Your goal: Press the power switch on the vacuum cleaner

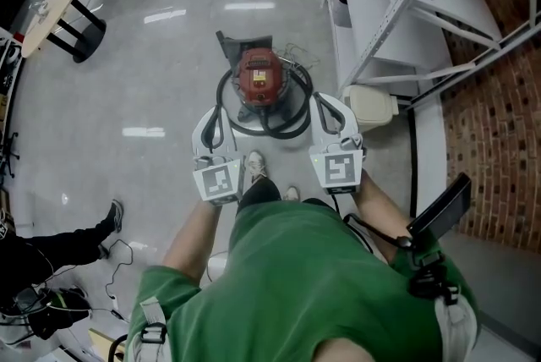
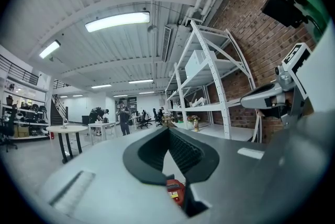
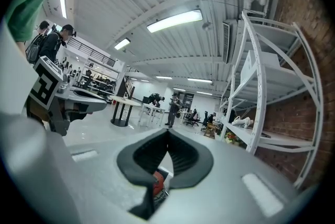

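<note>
A red canister vacuum cleaner stands on the grey floor just ahead of my feet, with a black hose coiled round it. Its power switch is too small to make out. My left gripper hangs over the vacuum's left side and my right gripper over its right side, both above it and apart from it. In the left gripper view the jaws meet at their tips and a bit of the red vacuum shows below them. The right gripper is likewise shut, red vacuum beneath.
A white shelving rack runs along the brick wall on the right, with a beige box at its foot. A round table stands far left. Another person's legs and cables lie at lower left.
</note>
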Tool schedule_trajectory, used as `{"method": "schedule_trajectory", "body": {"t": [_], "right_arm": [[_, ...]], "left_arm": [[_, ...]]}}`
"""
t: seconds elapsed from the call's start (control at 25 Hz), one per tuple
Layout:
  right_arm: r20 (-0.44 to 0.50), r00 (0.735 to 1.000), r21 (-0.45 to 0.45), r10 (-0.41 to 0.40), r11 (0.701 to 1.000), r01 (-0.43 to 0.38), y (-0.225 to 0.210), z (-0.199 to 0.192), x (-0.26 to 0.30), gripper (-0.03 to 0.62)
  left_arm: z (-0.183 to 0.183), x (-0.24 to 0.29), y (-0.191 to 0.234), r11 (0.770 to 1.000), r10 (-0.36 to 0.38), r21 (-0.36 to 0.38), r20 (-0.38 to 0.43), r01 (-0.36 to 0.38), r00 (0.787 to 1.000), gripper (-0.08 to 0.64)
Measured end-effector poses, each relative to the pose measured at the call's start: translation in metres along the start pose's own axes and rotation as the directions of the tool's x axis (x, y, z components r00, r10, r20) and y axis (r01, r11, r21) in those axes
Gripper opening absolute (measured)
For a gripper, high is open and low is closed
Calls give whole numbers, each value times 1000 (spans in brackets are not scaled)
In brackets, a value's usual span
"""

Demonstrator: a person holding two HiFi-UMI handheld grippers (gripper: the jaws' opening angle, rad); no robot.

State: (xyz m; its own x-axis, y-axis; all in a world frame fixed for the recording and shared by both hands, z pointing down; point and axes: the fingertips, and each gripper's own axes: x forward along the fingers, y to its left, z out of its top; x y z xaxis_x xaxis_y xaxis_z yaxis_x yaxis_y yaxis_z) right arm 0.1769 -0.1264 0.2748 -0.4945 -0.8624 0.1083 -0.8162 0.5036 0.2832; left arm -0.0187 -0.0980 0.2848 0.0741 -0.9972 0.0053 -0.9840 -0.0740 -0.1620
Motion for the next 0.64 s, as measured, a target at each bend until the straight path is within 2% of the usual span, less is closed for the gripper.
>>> {"method": "schedule_trajectory", "body": {"t": [0.64], "right_arm": [[-3, 1000, 27, -9, 1000, 9, 5, -4, 3, 3]], "left_arm": [[-1, 4, 1, 1000, -7, 2, 7, 7, 1000, 6]]}}
